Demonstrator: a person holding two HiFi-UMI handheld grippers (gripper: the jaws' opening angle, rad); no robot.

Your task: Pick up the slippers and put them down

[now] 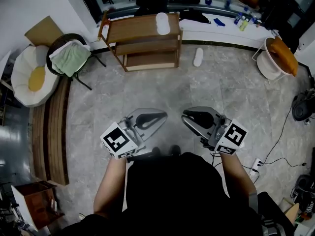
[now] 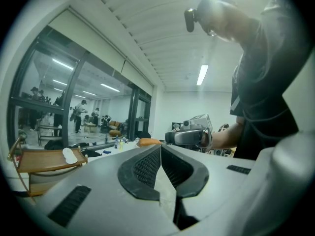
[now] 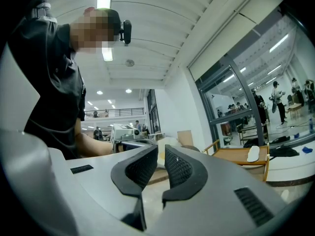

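Hidden parts: the person's hands sit behind the two marker cubes in the head view, so only the forearms show. The lower body is covered by the dark shirt.
Cut off: the white tub (image 1: 273,58) with something orange in it sits at the right of the head view. What the orange thing is cannot be made out.
Hard to make out: the small bottles on the far ledge are too small to name. The people behind the glass wall in the gripper views are only tiny figures.
Slippers: two, both white, neither one held.
First slipper (image 1: 162,23): lies on the top board of the wooden shelf (image 1: 138,31), near its right end, well apart from both grippers.
Second slipper (image 1: 198,57): lies on the stone floor just right of the shelf's foot, lengthwise away from the person.
Grippers: two, held level in front of the person with their tips pointing toward each other.
Left gripper (image 2: 160,149): jaws together with the tips touching and nothing between them.
Right gripper (image 3: 158,151): jaws almost together with a thin gap at the tips and nothing in it.
Shelf boards: three.
Chairs: two at the left, one with a green cloth (image 1: 70,58), one round white one with a yellow cushion (image 1: 35,78).
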